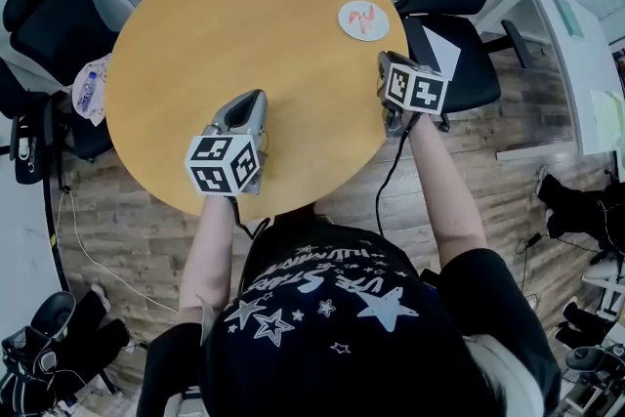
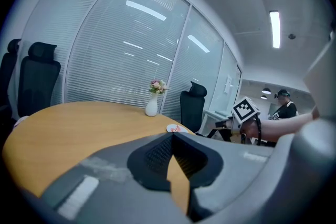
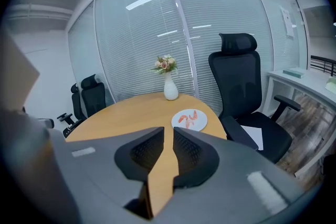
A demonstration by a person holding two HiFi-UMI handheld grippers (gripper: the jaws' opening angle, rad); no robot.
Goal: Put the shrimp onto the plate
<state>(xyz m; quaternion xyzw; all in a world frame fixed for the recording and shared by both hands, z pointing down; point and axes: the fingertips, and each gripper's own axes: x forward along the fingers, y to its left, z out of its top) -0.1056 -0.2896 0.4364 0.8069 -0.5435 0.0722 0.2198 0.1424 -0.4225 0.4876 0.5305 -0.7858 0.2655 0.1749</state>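
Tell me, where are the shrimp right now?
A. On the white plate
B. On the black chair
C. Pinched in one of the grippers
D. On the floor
A: the pink shrimp lie on the white plate on the table, and neither gripper holds anything.

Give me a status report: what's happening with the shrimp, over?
Left gripper jaws shut, empty; right gripper jaws barely apart, empty. Shrimp on plate. Nothing in the way.
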